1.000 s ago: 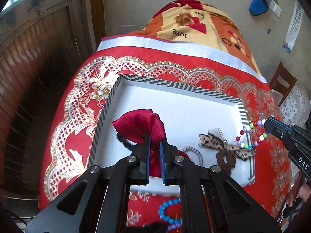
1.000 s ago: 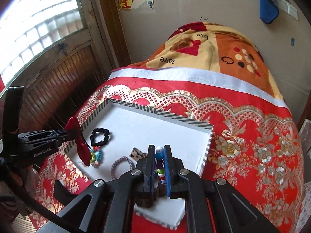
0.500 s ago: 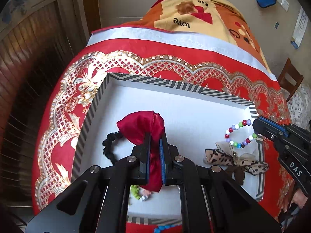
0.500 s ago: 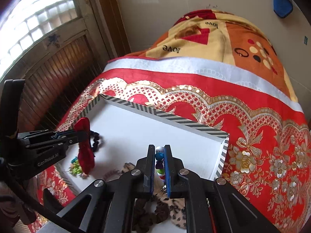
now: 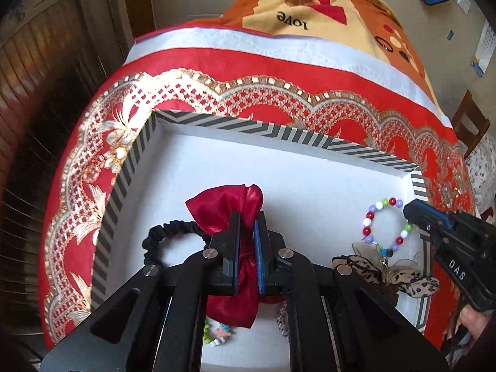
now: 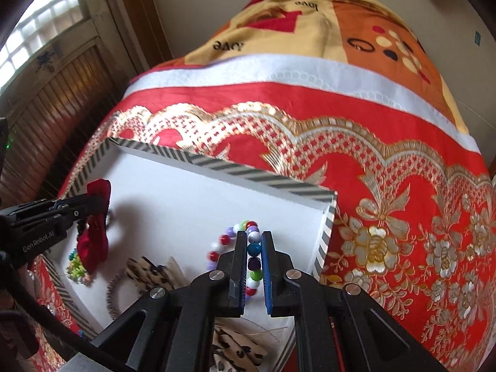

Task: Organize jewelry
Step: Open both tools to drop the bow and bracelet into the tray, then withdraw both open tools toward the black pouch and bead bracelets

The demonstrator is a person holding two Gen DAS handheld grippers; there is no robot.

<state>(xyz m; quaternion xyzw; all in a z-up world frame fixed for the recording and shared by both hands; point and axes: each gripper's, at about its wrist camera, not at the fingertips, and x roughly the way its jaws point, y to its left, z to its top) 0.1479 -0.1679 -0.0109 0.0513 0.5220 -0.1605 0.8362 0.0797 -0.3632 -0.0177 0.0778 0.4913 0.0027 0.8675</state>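
I have both loads over the striped-rim tray point(image 5: 288, 131) now, so I read this as the placing step of tidying the jewelry. My left gripper point(image 5: 247, 217) has its jaws clenched on the red satin bow point(image 5: 226, 204), which hangs above the tray's near-left part, right beside the black scrunchie point(image 5: 169, 232) lying on the white floor. My right gripper point(image 6: 254, 235) has its jaws clamped on the coloured bead bracelet point(image 6: 235, 232); the loop dangles over the tray's right side, just inside the right rim and just beyond the leopard-print bow point(image 5: 387, 274) lying there. A small green trinket point(image 6: 76, 266) lies at the tray's near-left corner, and the tray itself sits on a red and gold cloth point(image 6: 387, 170).

Next, I judge, each piece needs lowering onto bare white floor clear of its neighbours, then the jaws released. The bow is close to the scrunchie, so I would shift it toward the tray's open far half first. The bracelet may snag the leopard bow's gauzy trim.
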